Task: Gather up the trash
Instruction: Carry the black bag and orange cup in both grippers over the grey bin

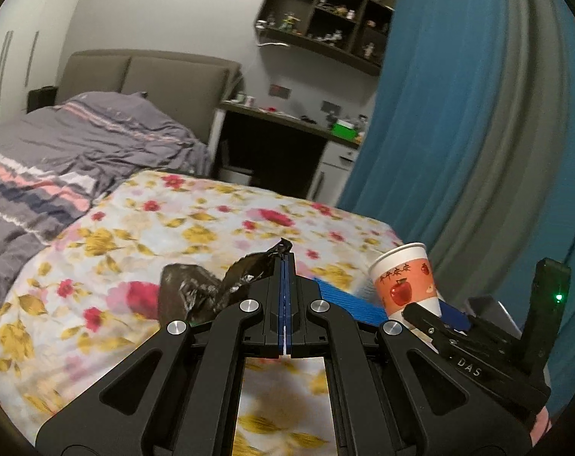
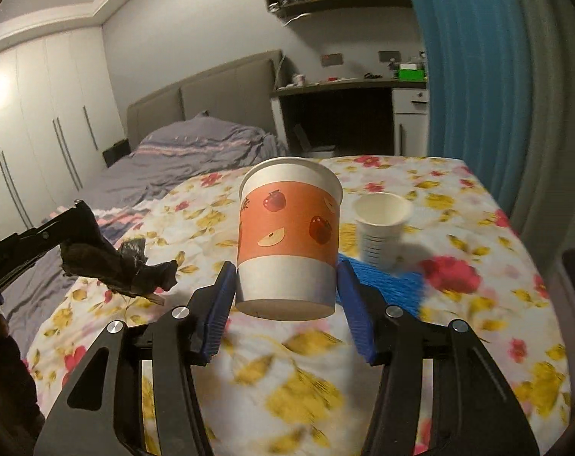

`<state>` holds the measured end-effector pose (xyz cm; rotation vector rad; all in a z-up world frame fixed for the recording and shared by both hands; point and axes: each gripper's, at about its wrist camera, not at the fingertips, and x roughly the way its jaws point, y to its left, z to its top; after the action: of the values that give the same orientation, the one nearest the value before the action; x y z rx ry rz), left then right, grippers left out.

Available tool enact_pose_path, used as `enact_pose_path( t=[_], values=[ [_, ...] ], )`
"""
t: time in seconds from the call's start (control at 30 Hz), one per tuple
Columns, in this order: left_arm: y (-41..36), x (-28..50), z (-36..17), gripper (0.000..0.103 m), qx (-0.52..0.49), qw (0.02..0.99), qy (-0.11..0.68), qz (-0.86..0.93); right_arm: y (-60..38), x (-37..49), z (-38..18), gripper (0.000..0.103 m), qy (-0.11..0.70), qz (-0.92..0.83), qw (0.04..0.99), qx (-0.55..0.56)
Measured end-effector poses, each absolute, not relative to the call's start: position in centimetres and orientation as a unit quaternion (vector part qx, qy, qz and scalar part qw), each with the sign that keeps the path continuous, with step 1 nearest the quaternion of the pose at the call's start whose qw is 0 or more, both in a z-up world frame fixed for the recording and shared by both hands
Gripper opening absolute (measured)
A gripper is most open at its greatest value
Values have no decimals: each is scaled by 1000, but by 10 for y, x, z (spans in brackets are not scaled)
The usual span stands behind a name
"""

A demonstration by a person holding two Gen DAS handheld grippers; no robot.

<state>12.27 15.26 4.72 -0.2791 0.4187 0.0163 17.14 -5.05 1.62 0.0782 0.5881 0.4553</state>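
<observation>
My left gripper [image 1: 286, 262] is shut on the edge of a black plastic trash bag [image 1: 196, 290], which hangs crumpled to its left above the floral table. The bag [image 2: 112, 262] and left gripper [image 2: 76, 212] also show at the left of the right wrist view. My right gripper [image 2: 287, 285] is shut on an orange paper cup with apple prints [image 2: 289, 235], held upright above the table. The cup [image 1: 407, 281] shows at the right of the left wrist view. A small white measuring cup [image 2: 382, 228] stands on the table behind it.
The table has a floral cloth [image 2: 458, 266] with a blue mat [image 2: 394, 285] on it. A bed with grey bedding [image 1: 59, 152] lies to the left. A desk [image 1: 287, 121] and blue curtain [image 1: 458, 114] are behind and to the right.
</observation>
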Motion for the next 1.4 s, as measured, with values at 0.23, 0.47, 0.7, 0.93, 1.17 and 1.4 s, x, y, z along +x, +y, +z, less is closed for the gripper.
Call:
enact_pose_path(
  t=[0.23, 0.47, 0.7, 0.93, 1.17, 1.4],
  values=[
    [83, 118, 56, 0, -110, 970, 211, -41, -107, 146, 26, 54, 271, 193, 942, 51],
    [15, 122, 58, 0, -80, 967, 220, -100, -159, 126, 33, 54, 257, 156, 951, 70],
    [-52, 131, 58, 0, -48, 960, 230, -155, -207, 115, 32, 54, 247, 116, 958, 91],
    [-123, 160, 59, 0, -24, 943, 247, -221, -273, 111, 29, 54, 235, 37, 964, 117],
    [-202, 191, 65, 0, -6, 927, 247, -283, -341, 112, 23, 54, 222, -63, 963, 137],
    [-263, 217, 42, 0, -18, 906, 254, -338, -379, 114, 6, 54, 220, -121, 957, 143]
  ],
)
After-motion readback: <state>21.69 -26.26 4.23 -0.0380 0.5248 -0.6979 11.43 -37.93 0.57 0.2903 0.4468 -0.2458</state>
